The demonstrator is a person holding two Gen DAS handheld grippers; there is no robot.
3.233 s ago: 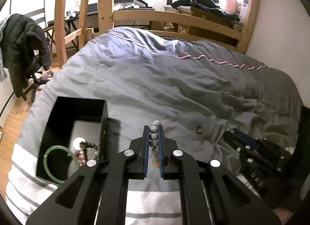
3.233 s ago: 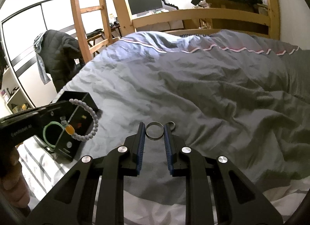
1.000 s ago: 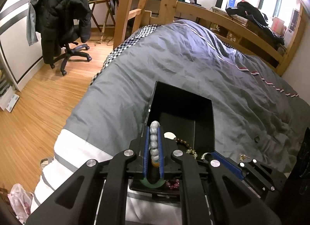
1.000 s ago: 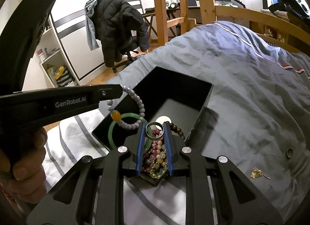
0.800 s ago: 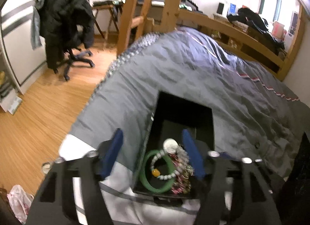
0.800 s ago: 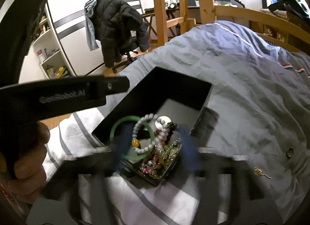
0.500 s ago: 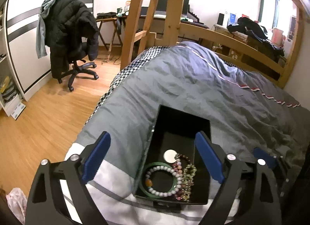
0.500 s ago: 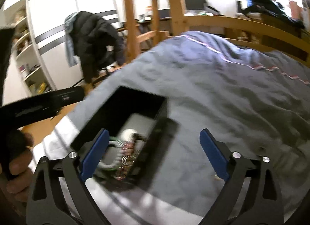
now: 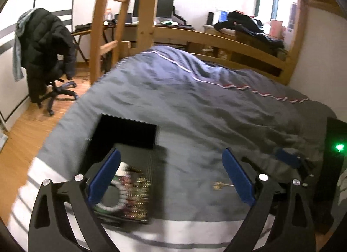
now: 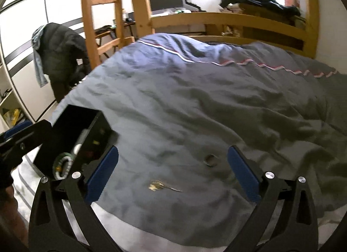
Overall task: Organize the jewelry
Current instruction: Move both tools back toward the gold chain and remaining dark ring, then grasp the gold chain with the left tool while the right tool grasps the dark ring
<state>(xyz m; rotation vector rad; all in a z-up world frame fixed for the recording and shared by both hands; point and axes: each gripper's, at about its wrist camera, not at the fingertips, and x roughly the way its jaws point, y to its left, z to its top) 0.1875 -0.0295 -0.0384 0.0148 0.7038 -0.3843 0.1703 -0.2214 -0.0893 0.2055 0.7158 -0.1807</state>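
Both tongs stand wide apart, and nothing sits between the blue pads of either pair; their jaws have just been opening. The left tongs (image 9: 171,173) hang over the near edge of the bed, with the left pad above the black box (image 9: 121,143) and the right pad above bare cover. The right tongs (image 10: 172,170) hang over the grey duvet (image 10: 195,100) further to the right, and the left tongs' black arm (image 10: 23,139) shows at the left edge of that view, a hand (image 10: 8,197) below it.

The black box rests on the duvet near the foot of the bed, open at the top. Inside it lie a green bangle (image 9: 106,207), a pale bead bracelet (image 10: 65,163) and several darker strings of beads (image 9: 136,195), all blurred. Two pieces lie loose on the duvet, apart from the box: a small gold trinket (image 10: 156,185) and a dark ring (image 10: 210,159) just beyond it, both between the pads of the right tongs as seen from that camera. The trinket (image 9: 219,185) also shows in the left view, close to the right pad.

No writing can be read on the tongs or the box; both views are smeared by motion. A green light (image 9: 339,147) glows on a dark object at the right edge of the left view.

Beyond the bed stand a wooden ladder (image 9: 117,24), a desk with a monitor (image 9: 164,6), and a chair draped with a black jacket (image 9: 45,41).
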